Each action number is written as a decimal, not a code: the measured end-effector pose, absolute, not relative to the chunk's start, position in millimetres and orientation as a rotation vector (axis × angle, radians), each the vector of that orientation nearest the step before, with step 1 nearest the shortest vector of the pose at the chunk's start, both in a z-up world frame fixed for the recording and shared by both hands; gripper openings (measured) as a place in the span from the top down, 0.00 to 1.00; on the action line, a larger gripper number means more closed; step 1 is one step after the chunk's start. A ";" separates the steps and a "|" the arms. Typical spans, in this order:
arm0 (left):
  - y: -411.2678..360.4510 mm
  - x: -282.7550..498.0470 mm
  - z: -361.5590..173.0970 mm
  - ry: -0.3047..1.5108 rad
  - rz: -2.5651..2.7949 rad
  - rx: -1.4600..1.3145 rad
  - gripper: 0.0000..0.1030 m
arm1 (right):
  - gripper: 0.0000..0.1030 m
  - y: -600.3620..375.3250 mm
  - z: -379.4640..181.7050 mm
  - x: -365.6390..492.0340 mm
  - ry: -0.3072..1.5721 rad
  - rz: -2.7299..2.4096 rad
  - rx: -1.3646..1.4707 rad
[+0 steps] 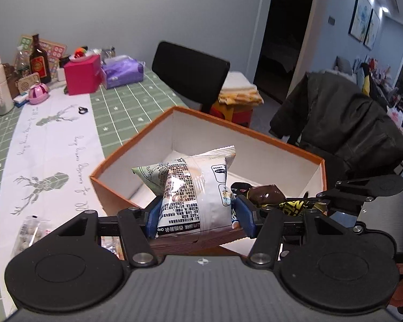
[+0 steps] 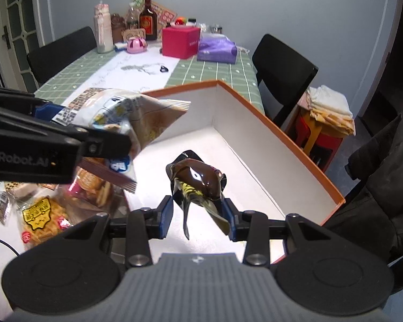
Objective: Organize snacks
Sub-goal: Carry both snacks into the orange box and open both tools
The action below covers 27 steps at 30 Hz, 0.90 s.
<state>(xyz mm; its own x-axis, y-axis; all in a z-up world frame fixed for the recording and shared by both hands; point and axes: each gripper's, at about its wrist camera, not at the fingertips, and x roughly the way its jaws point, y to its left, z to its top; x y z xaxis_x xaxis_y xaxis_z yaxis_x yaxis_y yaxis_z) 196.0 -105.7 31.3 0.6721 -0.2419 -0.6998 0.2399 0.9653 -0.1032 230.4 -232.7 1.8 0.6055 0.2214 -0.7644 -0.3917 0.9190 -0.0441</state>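
An orange box (image 1: 158, 118) with a white inside stands on the table, seen in both views (image 2: 290, 139). My left gripper (image 1: 198, 214) is shut on a white snack bag (image 1: 190, 185) printed with black text, held over the box's near wall. From the right wrist view this bag (image 2: 137, 115) hangs at the left, over the box's left side. My right gripper (image 2: 198, 217) is shut on a dark brown glossy snack packet (image 2: 198, 177), held above the box's white floor. That brown packet (image 1: 266, 191) also shows at the right of the left wrist view.
Several snack bags (image 2: 40, 214) lie on the table left of the box. At the table's far end stand a red box (image 2: 180, 41), a purple tissue pack (image 2: 217, 48), a brown bottle (image 2: 147, 21) and jars. Black chairs (image 2: 282, 67) and a dark jacket (image 1: 344, 126) stand to the right.
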 end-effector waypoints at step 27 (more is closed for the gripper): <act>-147.0 248.5 -10.4 0.930 -0.274 0.083 0.35 | 0.57 -239.2 -28.5 271.0 1.051 0.376 -0.271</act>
